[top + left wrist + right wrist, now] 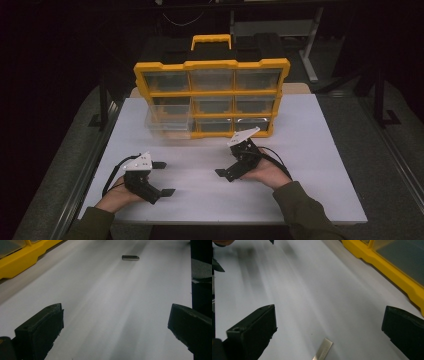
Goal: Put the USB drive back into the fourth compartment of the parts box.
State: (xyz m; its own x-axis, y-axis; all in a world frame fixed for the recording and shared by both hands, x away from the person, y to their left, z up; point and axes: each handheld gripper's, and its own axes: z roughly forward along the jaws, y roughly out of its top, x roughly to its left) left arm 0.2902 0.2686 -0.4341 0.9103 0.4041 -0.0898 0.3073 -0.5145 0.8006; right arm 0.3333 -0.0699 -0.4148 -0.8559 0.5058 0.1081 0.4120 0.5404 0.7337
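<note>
A small flat metal strip (323, 350) lies on the white table (300, 165). It sits low between the wide-apart jaws of my right gripper (330, 315), touching neither jaw. The same strip (130, 257) lies far ahead of my left gripper (116, 312), which is open with nothing between its jaws. In the high view my left gripper (164, 178) rests near the table's front left, pointing right. My right gripper (227, 161) is at the front centre, pointing left and open.
A yellow organizer case (212, 95) with clear drawers stands upright at the back centre of the table. Its lower left drawer (167, 124) is pulled partly out. Its yellow frame (392, 272) runs close along my right gripper's right side. Dark floor surrounds the table.
</note>
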